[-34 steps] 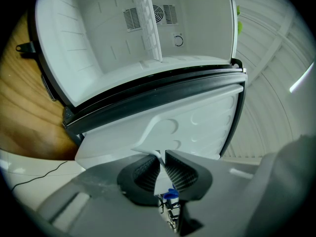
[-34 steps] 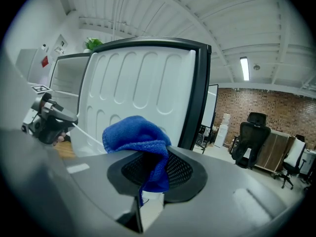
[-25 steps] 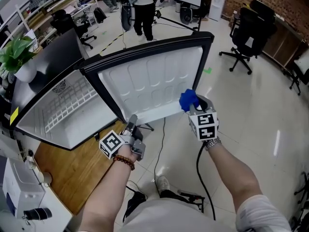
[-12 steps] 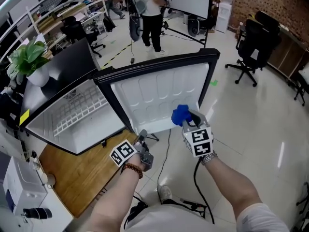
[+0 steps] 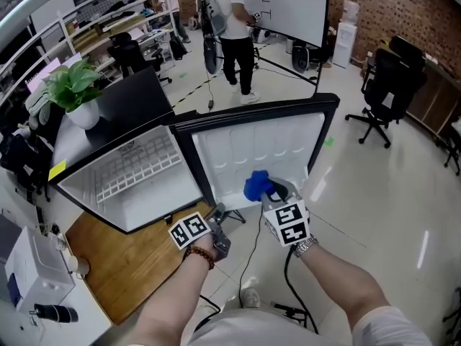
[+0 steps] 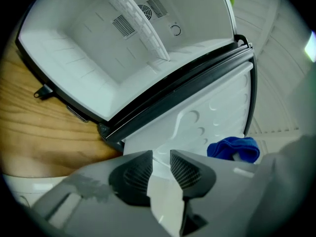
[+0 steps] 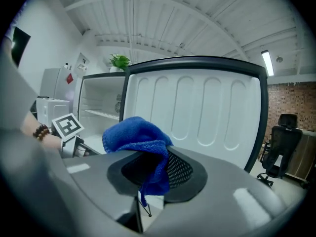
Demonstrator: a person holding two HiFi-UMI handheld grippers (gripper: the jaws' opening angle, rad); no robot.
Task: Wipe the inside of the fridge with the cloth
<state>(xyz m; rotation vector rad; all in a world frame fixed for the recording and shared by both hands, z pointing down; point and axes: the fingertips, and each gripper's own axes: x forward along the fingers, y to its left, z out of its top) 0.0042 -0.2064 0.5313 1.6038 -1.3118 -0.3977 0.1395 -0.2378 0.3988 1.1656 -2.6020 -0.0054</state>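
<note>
No wiping yet, by the look of it: door (image 5: 253,146) is open, but the cloth (image 5: 256,185) isn't inside the fridge (image 5: 148,200), so the whole wipe is left. Right gripper (image 5: 269,191) pinches the blue cloth just ahead of the door, cavity to its left. Left gripper (image 5: 217,211): jaws slightly apart, empty, just been opening. Vs 1 s ago, the cloth has slid hinge-ward along the door's bottom.
</note>
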